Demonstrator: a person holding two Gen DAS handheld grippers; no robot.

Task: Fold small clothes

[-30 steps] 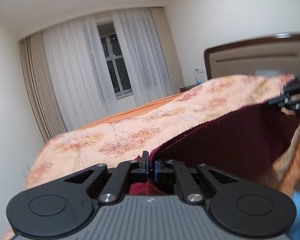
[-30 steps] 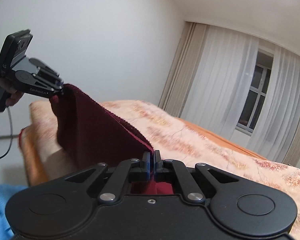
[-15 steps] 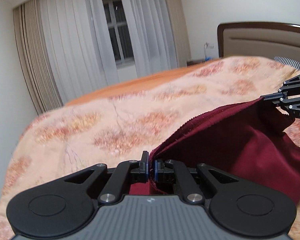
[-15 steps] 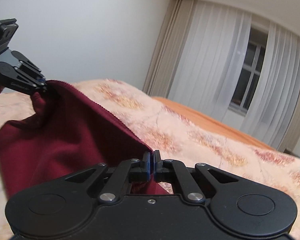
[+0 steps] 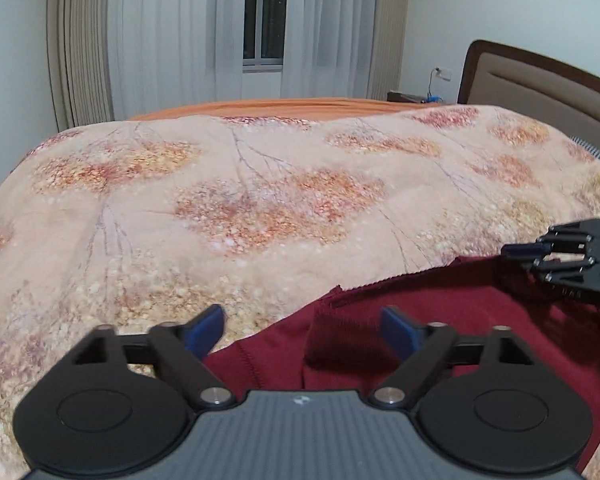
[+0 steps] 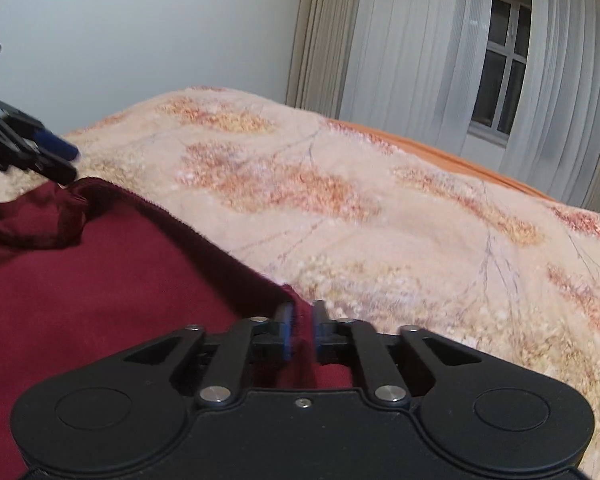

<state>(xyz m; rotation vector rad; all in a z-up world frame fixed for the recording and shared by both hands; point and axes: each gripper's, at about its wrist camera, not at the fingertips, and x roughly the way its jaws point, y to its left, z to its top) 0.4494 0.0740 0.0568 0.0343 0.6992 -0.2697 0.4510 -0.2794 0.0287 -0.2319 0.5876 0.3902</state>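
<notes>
The garment (image 5: pixel 439 336) is a plain dark maroon with a ribbed edge; the bedspread (image 5: pixel 260 208) under it is pale peach, patterned with orange-red leafy clusters and thin grey branch lines, over an orange sheet (image 5: pixel 284 105). Both tools are black, the left tool (image 5: pixel 301 326) and right tool (image 6: pixel 300 330) each with blue pads; the curtains (image 5: pixel 172 32) are white and beige, the headboard (image 5: pixel 539 80) brown and tan.

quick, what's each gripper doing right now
left gripper: open, holding nothing, just above the maroon garment.
right gripper: jaws a little apart with the garment's edge between them; grip cannot be told.
</notes>
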